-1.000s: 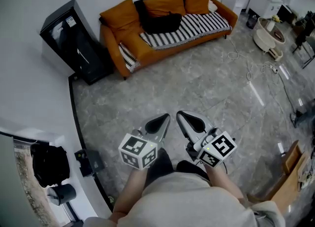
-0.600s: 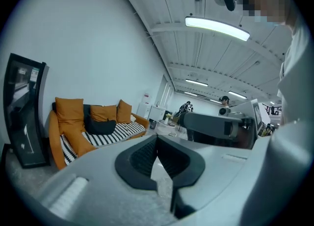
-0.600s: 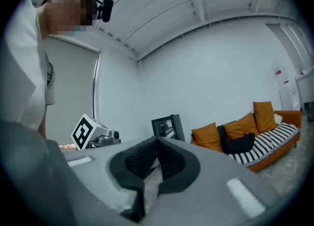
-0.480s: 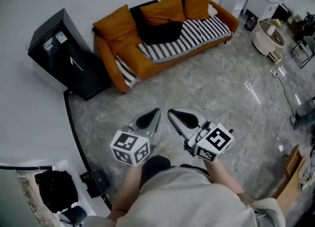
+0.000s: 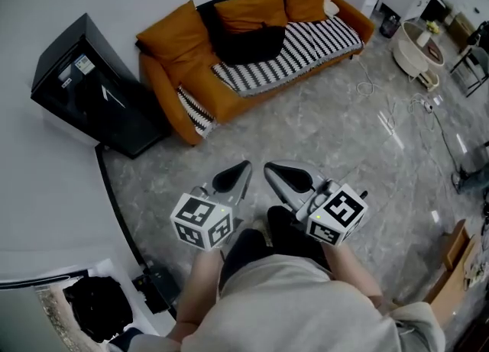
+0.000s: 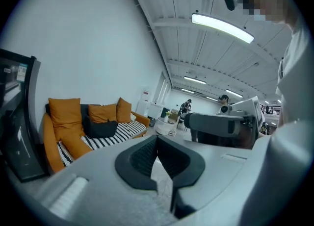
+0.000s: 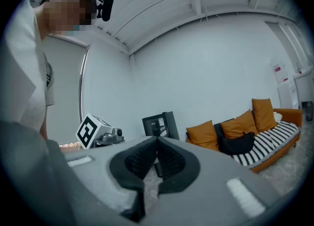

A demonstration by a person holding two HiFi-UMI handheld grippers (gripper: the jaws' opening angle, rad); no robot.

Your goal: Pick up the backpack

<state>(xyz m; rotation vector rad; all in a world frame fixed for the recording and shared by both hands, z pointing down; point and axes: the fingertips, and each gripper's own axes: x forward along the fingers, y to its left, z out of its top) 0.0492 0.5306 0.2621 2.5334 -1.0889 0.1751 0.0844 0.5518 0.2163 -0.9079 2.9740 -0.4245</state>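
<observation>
The black backpack (image 5: 248, 41) lies on the orange sofa (image 5: 199, 87), against the back cushions, far ahead of me across the grey floor. It also shows small in the left gripper view, the backpack (image 6: 100, 129) left of centre, and in the right gripper view, the backpack (image 7: 237, 144) at the right. My left gripper (image 5: 233, 177) and right gripper (image 5: 288, 179) are held side by side in front of my body, pointing toward the sofa. Both are shut with nothing between their jaws, and well short of the backpack.
A black cabinet (image 5: 92, 91) stands against the wall left of the sofa. Cables (image 5: 397, 106) trail over the floor at the right, near a white round stand (image 5: 419, 45). A cardboard box (image 5: 458, 266) sits at the lower right and a black bag (image 5: 95, 308) at the lower left.
I have walked forward toward the sofa: the cabinet and the black bag at the lower left slid back in the view. Both grippers travelled with me and stayed shut.
</observation>
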